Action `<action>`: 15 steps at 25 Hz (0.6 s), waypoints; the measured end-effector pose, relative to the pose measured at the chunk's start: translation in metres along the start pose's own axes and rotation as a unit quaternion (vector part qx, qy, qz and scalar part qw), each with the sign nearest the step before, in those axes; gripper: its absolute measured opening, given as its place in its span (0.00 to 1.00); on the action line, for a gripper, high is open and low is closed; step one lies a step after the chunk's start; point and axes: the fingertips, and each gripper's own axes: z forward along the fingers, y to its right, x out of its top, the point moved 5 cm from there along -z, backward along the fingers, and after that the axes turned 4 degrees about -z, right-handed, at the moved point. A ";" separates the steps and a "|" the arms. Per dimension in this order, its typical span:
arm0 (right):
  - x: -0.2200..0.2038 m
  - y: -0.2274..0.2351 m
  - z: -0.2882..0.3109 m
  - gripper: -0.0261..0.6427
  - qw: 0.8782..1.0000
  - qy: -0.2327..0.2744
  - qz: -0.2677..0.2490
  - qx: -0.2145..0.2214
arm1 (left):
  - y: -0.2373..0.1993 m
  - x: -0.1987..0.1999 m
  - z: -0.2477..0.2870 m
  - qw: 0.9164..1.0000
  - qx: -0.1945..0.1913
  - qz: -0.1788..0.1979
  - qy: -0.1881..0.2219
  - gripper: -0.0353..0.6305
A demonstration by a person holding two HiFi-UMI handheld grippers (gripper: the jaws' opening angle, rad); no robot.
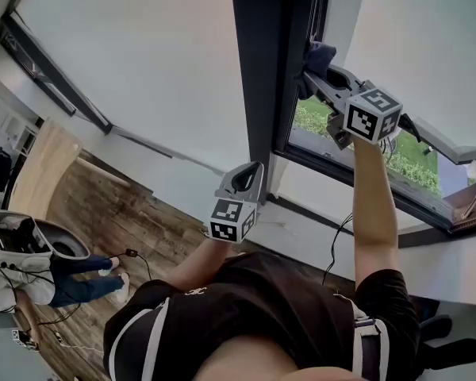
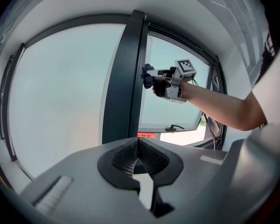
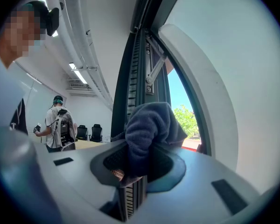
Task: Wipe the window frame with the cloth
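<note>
Cloth: dark blue-grey, bunched into a wad, pinched between the jaws of the right gripper; the free bulge lies against the dark upright of the window frame, at the edge of the open sash; contact appears to fall on the inner channel, beside the ribbed track and near the metal hinge stay; the exact touching area is hidden by the wad itself. Judgement on the step in hand: a wiping stroke along the upright; to do it well, press the wad on squarely so that cloth, not jaw tips, meets the metal; run along the channel's length rather than across it; grip firmly, since only a fold sits between the pads and drag could pull it free; ease off at the hinge stay, where the wad could snag. Left gripper: jaws pressed together on nothing, held lower down and facing the same upright, well apart from the cloth; no part in the stroke as seen. Sash handle shows beyond; another person stands far back in the room.
</note>
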 end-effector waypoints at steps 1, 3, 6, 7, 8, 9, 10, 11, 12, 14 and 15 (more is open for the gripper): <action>-0.002 0.000 0.000 0.17 1.000 -0.002 0.000 0.001 | 0.000 0.000 0.001 1.000 0.000 0.001 0.000 0.07; -0.005 0.000 0.001 0.17 1.000 -0.006 -0.001 0.002 | 0.001 -0.002 0.001 1.000 -0.001 0.002 -0.002 0.07; -0.012 -0.001 0.000 0.17 1.000 -0.014 0.002 0.005 | 0.001 -0.004 0.001 1.000 0.000 0.003 -0.006 0.07; -0.015 -0.001 0.000 0.17 1.000 -0.017 0.004 0.006 | 0.002 -0.004 0.001 1.000 0.000 0.003 -0.007 0.07; -0.018 -0.002 0.000 0.17 1.000 -0.021 0.006 0.007 | 0.002 -0.005 0.001 1.000 0.000 0.003 -0.007 0.07; -0.021 -0.002 0.000 0.17 1.000 -0.025 0.006 0.007 | 0.002 -0.005 0.001 1.000 0.000 0.003 -0.007 0.07; -0.024 -0.003 0.000 0.17 1.000 -0.029 0.005 0.006 | 0.002 -0.006 0.000 1.000 0.000 0.003 -0.008 0.07; -0.027 -0.004 0.000 0.17 0.999 -0.034 0.003 0.006 | 0.002 -0.007 0.000 1.000 -0.001 0.003 -0.008 0.07; -0.031 -0.005 0.001 0.17 0.999 -0.039 -0.001 0.005 | 0.002 -0.008 0.001 1.000 -0.001 0.004 -0.008 0.07; -0.036 -0.006 0.001 0.17 0.999 -0.047 -0.007 0.003 | 0.002 -0.009 0.001 1.000 -0.001 0.004 -0.009 0.07; -0.038 -0.006 0.001 0.17 0.999 -0.050 -0.009 0.003 | 0.002 -0.009 0.002 1.000 0.000 0.004 -0.009 0.07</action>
